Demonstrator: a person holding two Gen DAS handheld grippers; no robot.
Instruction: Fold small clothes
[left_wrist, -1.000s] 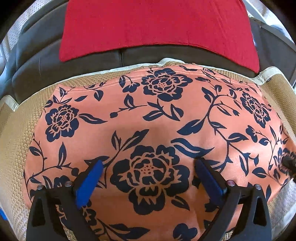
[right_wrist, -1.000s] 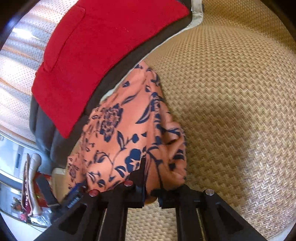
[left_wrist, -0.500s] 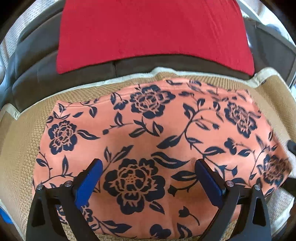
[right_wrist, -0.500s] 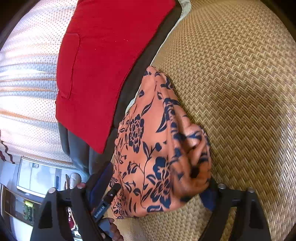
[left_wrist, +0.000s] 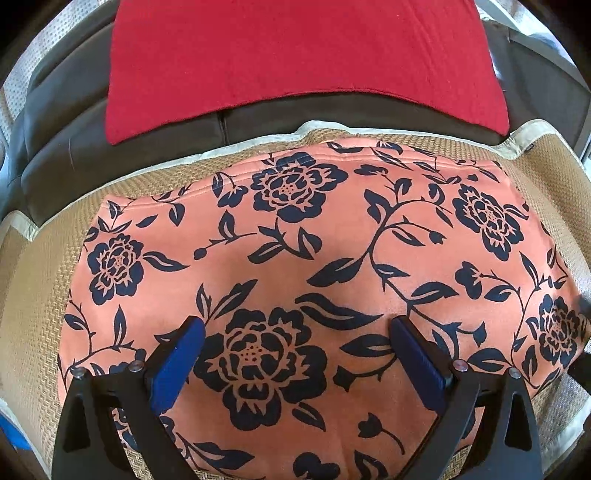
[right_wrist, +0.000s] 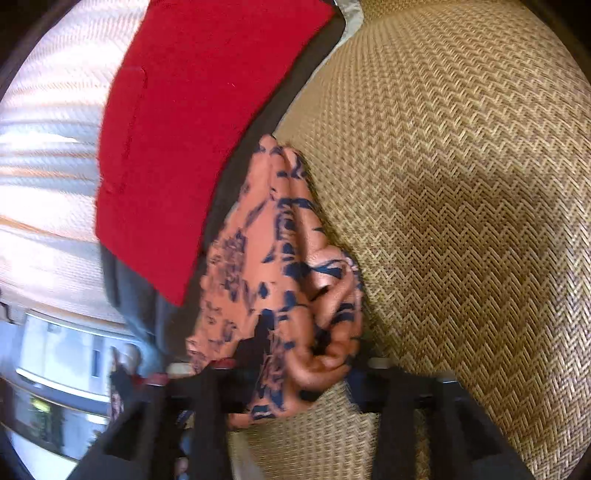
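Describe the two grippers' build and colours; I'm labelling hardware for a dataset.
The left hand-held gripper has black angular plastic fingers with cut-outs, silver round bolts and blue pads. The right hand-held gripper is the same black frame, motion-blurred; bolt heads show, one reddish. No cables, sleeves or markings visible.

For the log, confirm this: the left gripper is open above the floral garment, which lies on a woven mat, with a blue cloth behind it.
One thing is wrong: the cloth behind is red, not blue, as the left wrist view shows. The rest holds: the left gripper is open above the floral garment, which lies on the woven mat.
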